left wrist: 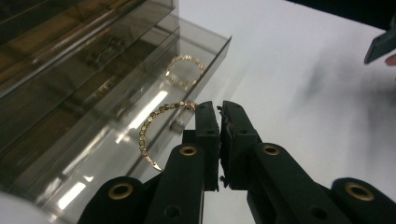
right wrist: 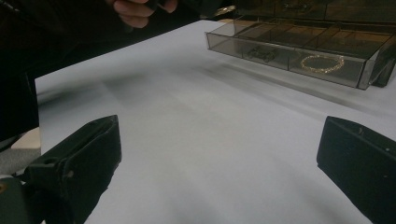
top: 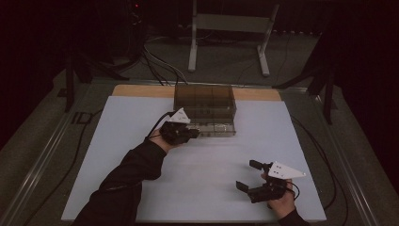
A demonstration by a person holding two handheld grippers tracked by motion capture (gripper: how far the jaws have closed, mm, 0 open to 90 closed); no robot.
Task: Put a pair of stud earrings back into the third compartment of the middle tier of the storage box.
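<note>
A smoky clear organiser box (top: 204, 99) stands at the back of the white mat with its bottom drawer (top: 216, 128) pulled out. My left gripper (top: 190, 133) is at the drawer's left front, shut on a gold bracelet (left wrist: 156, 126) that hangs from its tips (left wrist: 215, 109) by the drawer's front wall (left wrist: 219, 51). A second gold bracelet (left wrist: 184, 70) lies inside the drawer, and it is also in the right gripper view (right wrist: 322, 63). My right gripper (top: 244, 175) rests low at the mat's front right, jaws wide open (right wrist: 219, 158) with nothing between them.
The white mat (top: 197, 188) covers the table. A small dark item (right wrist: 261, 53) lies in the drawer compartment beside the bracelet. Behind the table stand a metal frame (top: 230, 28), cables on the floor and dark stand legs.
</note>
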